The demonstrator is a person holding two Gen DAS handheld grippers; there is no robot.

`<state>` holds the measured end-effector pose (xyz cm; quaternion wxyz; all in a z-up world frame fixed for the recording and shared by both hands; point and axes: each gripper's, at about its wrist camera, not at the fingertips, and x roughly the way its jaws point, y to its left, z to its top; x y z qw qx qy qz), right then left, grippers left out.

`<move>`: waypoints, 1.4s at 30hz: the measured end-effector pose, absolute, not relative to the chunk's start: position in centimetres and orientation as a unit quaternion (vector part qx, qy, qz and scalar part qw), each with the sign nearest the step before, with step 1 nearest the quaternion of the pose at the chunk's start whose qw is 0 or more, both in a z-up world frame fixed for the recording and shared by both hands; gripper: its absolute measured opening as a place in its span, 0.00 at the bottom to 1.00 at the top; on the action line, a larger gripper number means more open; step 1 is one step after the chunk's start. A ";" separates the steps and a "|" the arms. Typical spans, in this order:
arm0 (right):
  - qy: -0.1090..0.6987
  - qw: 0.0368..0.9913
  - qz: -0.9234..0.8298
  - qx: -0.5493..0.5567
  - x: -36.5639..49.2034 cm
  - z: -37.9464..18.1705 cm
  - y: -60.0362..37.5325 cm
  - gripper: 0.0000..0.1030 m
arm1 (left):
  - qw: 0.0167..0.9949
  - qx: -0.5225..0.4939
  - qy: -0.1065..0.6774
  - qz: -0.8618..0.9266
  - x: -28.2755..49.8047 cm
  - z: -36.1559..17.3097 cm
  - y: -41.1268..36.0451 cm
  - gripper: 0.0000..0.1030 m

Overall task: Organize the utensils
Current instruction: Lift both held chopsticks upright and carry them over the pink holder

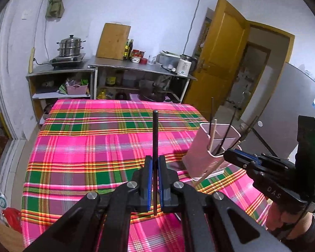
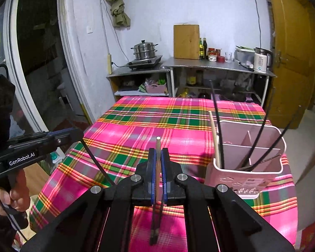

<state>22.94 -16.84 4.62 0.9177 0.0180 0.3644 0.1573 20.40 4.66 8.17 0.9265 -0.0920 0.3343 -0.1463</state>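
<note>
Chopsticks are the task items. Pink plastic utensil holder point(image 2: 244, 176), rectangular, with internal dividers, stands upright on the pink-green-yellow plaid tablecloth point(image 2: 136, 126) near the table's right edge. Contents: 1 pale wooden chopstick point(image 2: 215, 138) leaning in the left compartment, plus several thin black chopsticks point(image 2: 217, 124) fanning out over the rim; exact count per compartment cannot be told.

Left gripper point(image 1: 155, 163): jaws closed on 1 thin black chopstick point(image 1: 155, 134), held upright between the blue pads, tip rising above the fingers, lower end hanging below them. It is held above the cloth, left of the holder and apart from it.

Right gripper point(image 2: 158, 157): jaws closed on a brown wooden chopstick point(image 2: 158, 145), its tip standing just above the pads; below the pads 2 dark ends show, so it may be a pair. The holder stands just right of this gripper, not touching it.

Background: steel counter point(image 2: 199, 63) with a stacked steel steamer pot point(image 2: 145, 49), a wooden cutting board point(image 2: 186, 42), a white kettle point(image 2: 261, 59); a yellow wooden door point(image 2: 292, 48) at right.
</note>
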 end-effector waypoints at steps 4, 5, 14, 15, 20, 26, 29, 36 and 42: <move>0.359 0.921 0.149 0.020 22.4 5.2 -17.8 0.05 | 0.924 -0.093 0.332 -0.163 20.3 8.6 3.5 0.04; 0.358 0.922 0.146 0.021 22.2 5.4 -18.1 0.05 | 0.924 -0.092 0.331 -0.167 20.2 8.7 3.2 0.04; 0.348 0.930 0.113 0.033 21.1 6.4 -21.6 0.05 | 0.917 -0.084 0.331 -0.207 21.1 9.5 -0.9 0.05; 0.347 0.931 0.109 0.035 21.1 6.6 -22.0 0.05 | 0.916 -0.083 0.330 -0.212 21.4 9.7 -1.5 0.05; 0.333 0.938 0.089 0.044 21.2 8.0 -24.1 0.05 | 0.916 -0.084 0.320 -0.229 22.6 11.4 -3.2 0.04; 0.304 0.949 0.070 0.050 21.6 10.5 -26.1 0.05 | 0.918 -0.090 0.302 -0.242 24.2 13.8 -4.8 0.04; 0.291 0.953 0.063 0.053 22.0 11.6 -26.7 0.05 | 0.919 -0.089 0.296 -0.244 25.1 14.8 -5.6 0.04; 0.268 0.961 0.049 0.055 23.1 13.1 -27.8 0.05 | 0.924 -0.088 0.276 -0.249 26.8 16.5 -7.3 0.05; 0.270 0.960 0.039 0.060 24.0 12.4 -28.5 0.05 | 0.929 -0.080 0.265 -0.245 28.7 16.3 -8.7 0.05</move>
